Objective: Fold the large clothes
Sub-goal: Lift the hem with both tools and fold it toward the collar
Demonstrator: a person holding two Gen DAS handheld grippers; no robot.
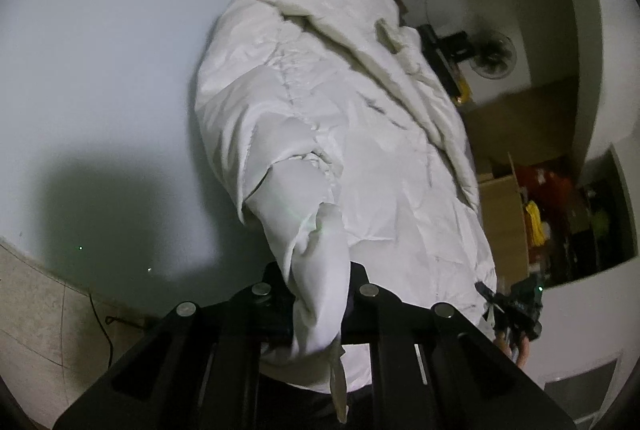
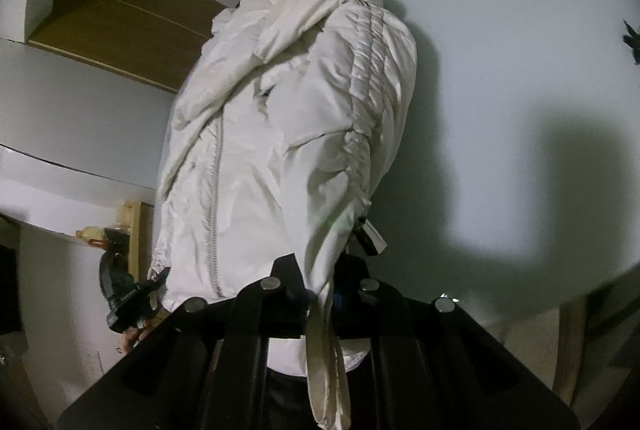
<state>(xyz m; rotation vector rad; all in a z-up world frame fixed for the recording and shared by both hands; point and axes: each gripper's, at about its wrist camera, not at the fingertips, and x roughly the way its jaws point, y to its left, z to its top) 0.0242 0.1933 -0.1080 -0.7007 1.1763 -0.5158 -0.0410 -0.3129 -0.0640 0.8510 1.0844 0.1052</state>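
White tabletop bears a crumpled white puffer jacket, lengthwise away from both cameras; hem corners are clamped by left gripper and right gripper; table lettering is illegible.

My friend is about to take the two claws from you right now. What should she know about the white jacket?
Left claw: shut on the bottom edge of the white jacket.
Right claw: shut on the bottom edge too, further along, by the toggle.
Jacket: spread long over the white table, hood end far away, zip showing on top.
Done: both bottom corners are gripped.
Left: no fold shows yet. The next move is probably to carry the bottom edge up toward the hood, then tidy the sleeves. Keep both claws shut while moving.
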